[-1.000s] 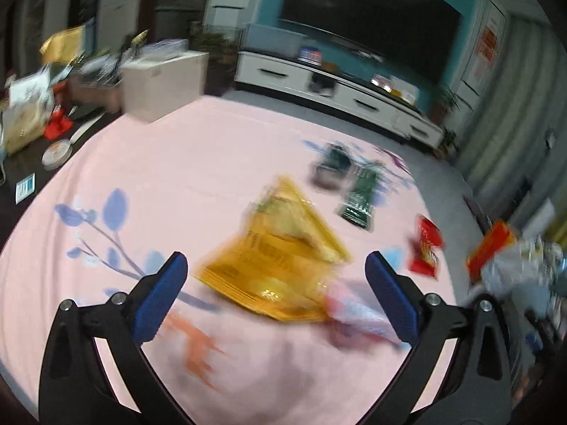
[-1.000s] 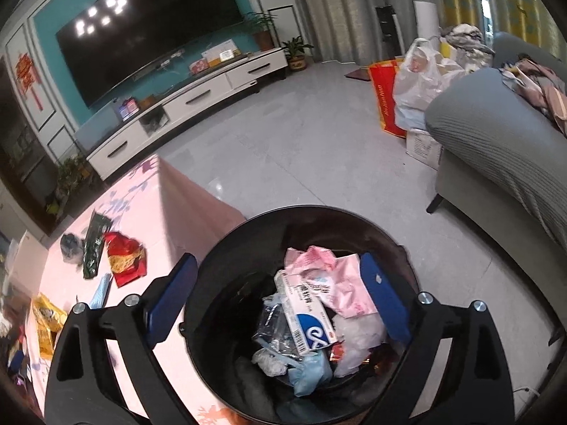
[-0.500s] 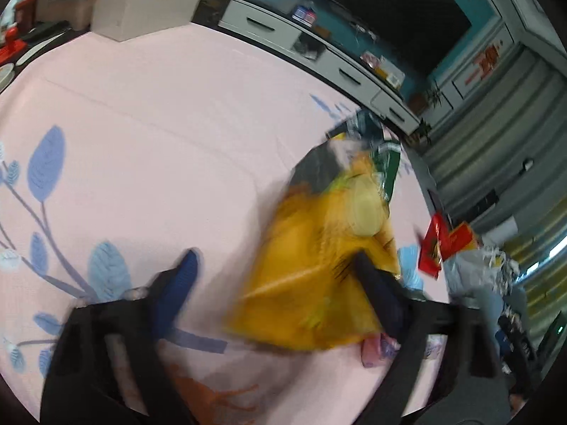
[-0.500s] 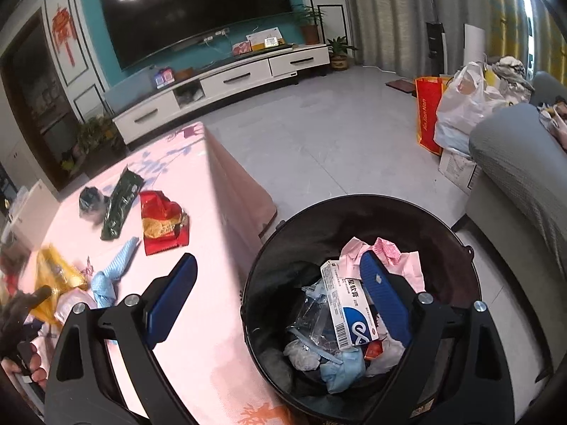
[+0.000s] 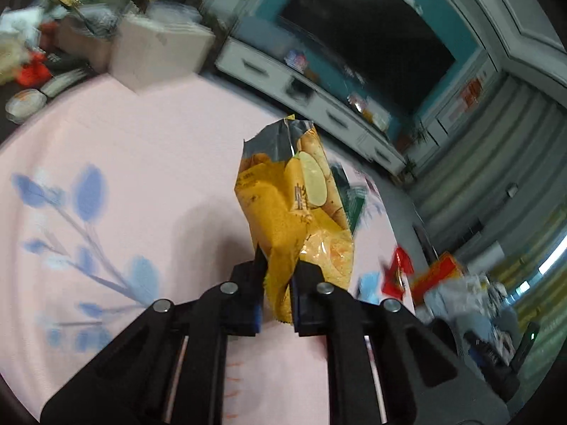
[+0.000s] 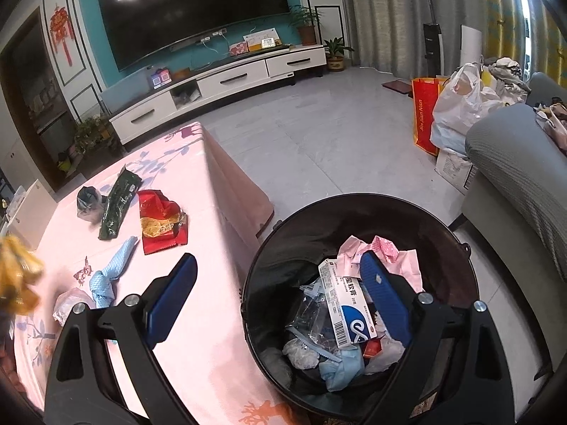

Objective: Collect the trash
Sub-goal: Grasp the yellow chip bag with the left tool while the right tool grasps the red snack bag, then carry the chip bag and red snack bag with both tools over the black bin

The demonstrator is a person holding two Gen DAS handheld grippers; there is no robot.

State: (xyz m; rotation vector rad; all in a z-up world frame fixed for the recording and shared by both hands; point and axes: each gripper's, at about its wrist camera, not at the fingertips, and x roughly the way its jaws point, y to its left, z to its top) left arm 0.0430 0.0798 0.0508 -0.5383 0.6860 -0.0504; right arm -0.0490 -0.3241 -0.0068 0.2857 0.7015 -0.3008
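Pink cloth printed with blue leaves covers the low table (image 5: 149, 163), set in a living room with a dark television on a teal wall. Over it, the left gripper (image 5: 277, 294) is pinched narrow on the lower end of a crumpled yellow foil chip bag (image 5: 297, 209); the bag stands up and away from the blue pads, its long axis running forward along the fingers, its torn silver mouth farthest from them, clear of the cloth.

Off the table's edge, on the grey floor, stands the round black trash bin (image 6: 457, 248), already holding a white-and-blue medicine box (image 6: 349, 310) and pink wrappers. The right gripper (image 6: 278, 295) hangs above the bin's near rim with its jaws wide and nothing between them.

On the cloth lie a red and gold wrapper (image 6: 159, 221), a dark green packet (image 6: 118, 205), a knotted light blue cloth scrap (image 6: 111, 274) and a small dark crumpled bag (image 6: 86, 200).

What matters next, I judge: the bin lies to the held bag's right, past the table edge, so the left hand must cross that way before letting go. The right hand sits nearer the bin and nearer the remaining litter.
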